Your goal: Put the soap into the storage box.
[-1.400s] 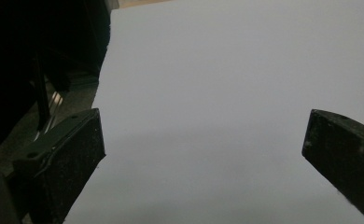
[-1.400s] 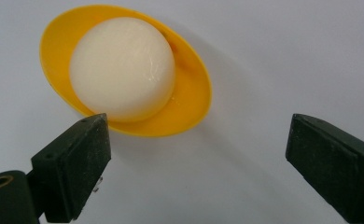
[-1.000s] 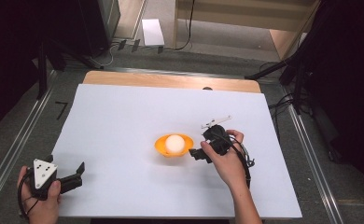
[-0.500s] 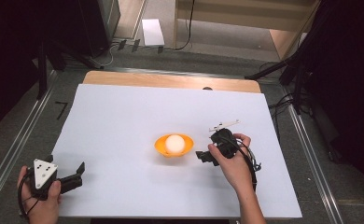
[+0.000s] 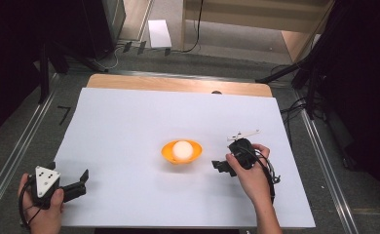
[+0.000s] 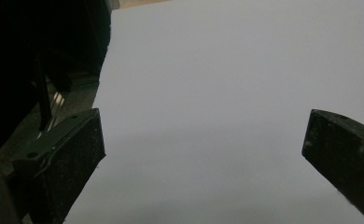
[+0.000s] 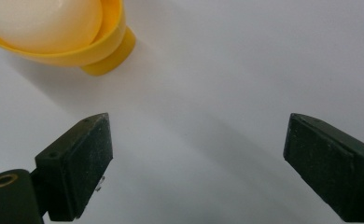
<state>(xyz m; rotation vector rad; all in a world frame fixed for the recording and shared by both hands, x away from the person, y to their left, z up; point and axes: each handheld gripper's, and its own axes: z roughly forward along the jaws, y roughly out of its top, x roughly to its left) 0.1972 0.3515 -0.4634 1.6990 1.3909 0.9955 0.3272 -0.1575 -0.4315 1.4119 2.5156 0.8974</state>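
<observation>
Just left of right gripper [image 5: 220, 166]: orange bowl [image 5: 181, 151] holding white ball [image 5: 182, 149]; jaws apart, empty, lately narrowing; left gripper [image 5: 82, 182] farther, open.

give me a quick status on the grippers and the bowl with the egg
Right gripper open, empty, beside orange bowl, apart from it. Left gripper open, empty, at near left corner. White egg sits in bowl. Nothing between right gripper and bowl.

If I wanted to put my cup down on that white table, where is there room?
Nearly anywhere. The white table is bare behind the orange bowl holding the white ball, up to the wooden edge, and between the bowl and the left gripper. Tightest is between the bowl and the right gripper.
</observation>
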